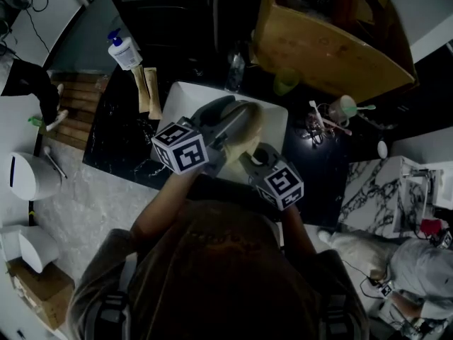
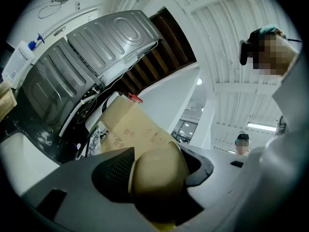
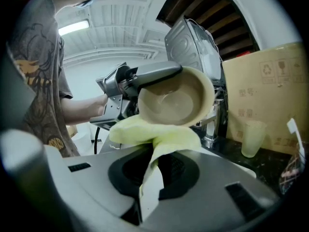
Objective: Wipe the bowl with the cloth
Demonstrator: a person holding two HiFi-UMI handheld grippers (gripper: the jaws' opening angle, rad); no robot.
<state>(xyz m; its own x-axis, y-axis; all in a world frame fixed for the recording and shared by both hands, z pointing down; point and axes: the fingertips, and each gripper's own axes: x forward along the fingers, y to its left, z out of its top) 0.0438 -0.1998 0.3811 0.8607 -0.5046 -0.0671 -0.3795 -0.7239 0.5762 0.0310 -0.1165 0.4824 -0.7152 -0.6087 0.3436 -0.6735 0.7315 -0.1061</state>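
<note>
Bowl (image 3: 176, 98) clamped by its rim in the left claw (image 2: 157, 169), sink (image 1: 187, 94) beneath the bowl, hollow tilted toward the right claw (image 3: 154, 170); right claw pinching the cloth (image 3: 159, 134), bunched at the bowl's lower rim.

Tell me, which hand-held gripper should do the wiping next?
Right, probably. The right hand-held gripper is shut on the yellow cloth, which sits just below the bowl. The left hand-held gripper is shut on the bowl, so it should just hold it.
</note>
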